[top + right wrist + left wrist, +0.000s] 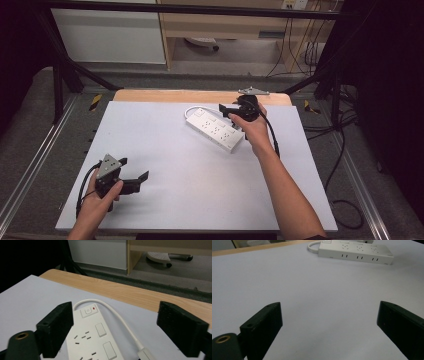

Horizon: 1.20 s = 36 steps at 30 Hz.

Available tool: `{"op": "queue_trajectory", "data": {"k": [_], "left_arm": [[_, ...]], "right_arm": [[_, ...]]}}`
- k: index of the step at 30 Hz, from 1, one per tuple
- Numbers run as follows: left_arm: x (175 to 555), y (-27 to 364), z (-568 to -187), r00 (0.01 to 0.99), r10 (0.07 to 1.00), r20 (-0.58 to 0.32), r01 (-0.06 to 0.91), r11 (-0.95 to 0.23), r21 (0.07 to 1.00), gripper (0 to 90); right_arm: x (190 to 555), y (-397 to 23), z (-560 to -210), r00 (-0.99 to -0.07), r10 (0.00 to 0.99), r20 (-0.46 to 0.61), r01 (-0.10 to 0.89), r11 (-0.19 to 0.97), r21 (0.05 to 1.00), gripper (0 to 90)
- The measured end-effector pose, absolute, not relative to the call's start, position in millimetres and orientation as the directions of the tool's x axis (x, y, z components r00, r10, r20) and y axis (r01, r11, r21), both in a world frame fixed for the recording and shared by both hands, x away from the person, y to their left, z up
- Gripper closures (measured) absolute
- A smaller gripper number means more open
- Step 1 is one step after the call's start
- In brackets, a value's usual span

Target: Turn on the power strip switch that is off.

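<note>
In the high view, a white power strip (216, 129) is lying slantwise on the far middle of the white table (165, 200), and the right gripper (235, 111) is being held just above its far end, jaws spread wide with nothing between them. The left gripper (131, 175) is being rested near the front left corner, well apart from the strip, its jaws likewise wide and empty.

In the left gripper view, the strip (355, 251) is being seen far ahead across bare table, its side slots facing the camera.

In the right gripper view, the strip's switch end (95, 336) is lying below and between the open jaws, nearer the left-hand one, with the power button (88, 311) and a red lamp showing. The white cable (117, 318) is curling out from that end and running back beside the strip under the right-hand jaw.

Judged from this, the strip is being approached or just let go. If it is to be gripped, the jaws are best being lowered squarely astride the body, the cable being kept clear of the pads and the button left unpressed.
</note>
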<state>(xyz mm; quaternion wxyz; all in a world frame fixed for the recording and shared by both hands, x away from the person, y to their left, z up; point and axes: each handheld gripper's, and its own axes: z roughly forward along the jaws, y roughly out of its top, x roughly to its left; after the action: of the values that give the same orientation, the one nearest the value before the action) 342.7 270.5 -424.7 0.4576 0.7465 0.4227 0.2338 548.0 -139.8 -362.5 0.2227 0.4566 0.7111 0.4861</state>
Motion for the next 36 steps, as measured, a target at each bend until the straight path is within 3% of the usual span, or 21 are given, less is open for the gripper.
{"op": "queue_trajectory", "data": {"k": [7, 36], "left_arm": [[342.8, 271.3, -424.6, 0.530, 0.847, -0.038, 0.418, -0.222, 0.881, 6.4], [340.5, 275.6, -423.9, 0.514, 0.857, -0.042, 0.418, -0.208, 0.884, 5.7]], "right_arm": [[538.1, -148.4, -356.8, -0.486, 0.866, 0.119, 0.409, 0.106, 0.906, 7.5], [497.8, -183.1, -340.1, -0.519, 0.850, 0.086, 0.358, 0.126, 0.925, 7.5]]}}
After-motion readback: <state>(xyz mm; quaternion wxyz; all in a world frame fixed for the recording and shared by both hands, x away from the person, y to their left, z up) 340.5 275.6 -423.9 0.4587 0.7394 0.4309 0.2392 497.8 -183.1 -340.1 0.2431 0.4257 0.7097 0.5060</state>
